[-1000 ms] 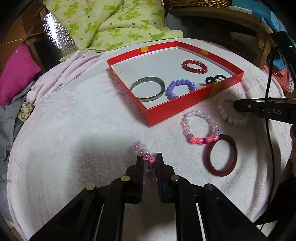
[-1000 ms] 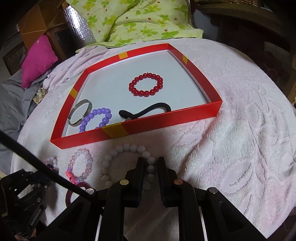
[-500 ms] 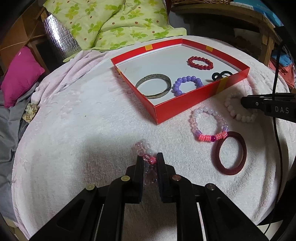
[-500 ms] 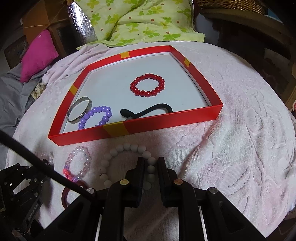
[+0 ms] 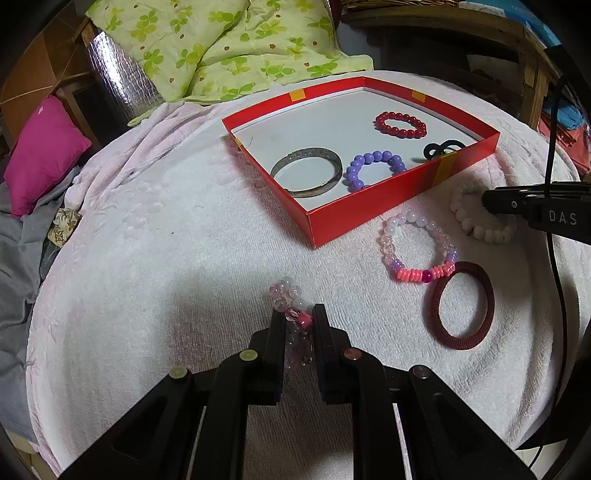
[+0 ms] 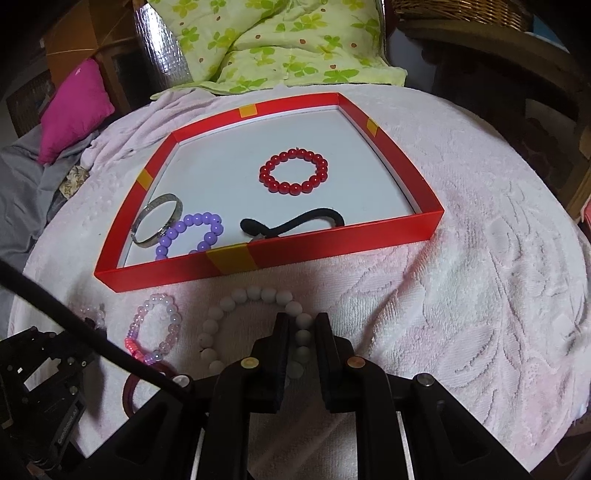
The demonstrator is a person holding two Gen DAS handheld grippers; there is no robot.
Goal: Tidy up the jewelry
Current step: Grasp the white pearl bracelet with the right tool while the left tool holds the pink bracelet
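A towel-draped round table in a dim, crowded room

A pale pink embossed towel (image 6: 461,258) covers the table. Behind it lie green clover-print bedding (image 5: 221,40), a silver foil panel (image 5: 118,77) and a magenta pillow (image 5: 44,151) on grey cloth (image 5: 14,258). Dark wooden furniture (image 5: 461,33) and a wicker basket (image 6: 461,14) stand in shadow.

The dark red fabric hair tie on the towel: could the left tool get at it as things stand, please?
Probably not yet: the left tool is shut on a clear pink bead bracelet. The dark red fabric hair tie lies uncovered to its right.
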